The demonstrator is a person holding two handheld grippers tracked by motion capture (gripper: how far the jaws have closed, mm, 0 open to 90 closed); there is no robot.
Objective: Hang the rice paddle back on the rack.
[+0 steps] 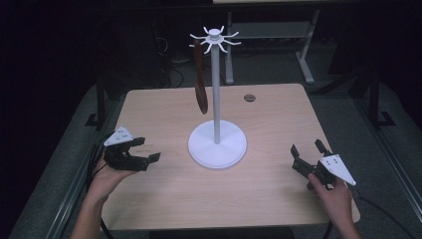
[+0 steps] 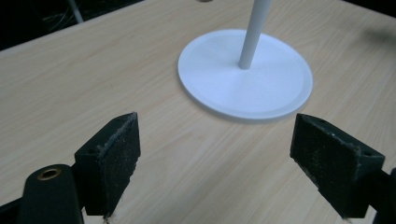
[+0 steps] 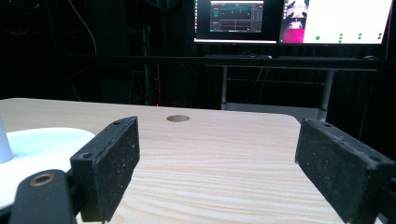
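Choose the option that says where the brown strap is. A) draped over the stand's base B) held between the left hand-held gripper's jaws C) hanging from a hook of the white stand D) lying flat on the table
C: the brown strap hangs from a top hook of the white stand.

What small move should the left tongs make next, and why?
Probably none beyond resting: the brown strap already hangs from a hook on the white stand, and the left tongs sit low beside the base, open and empty.
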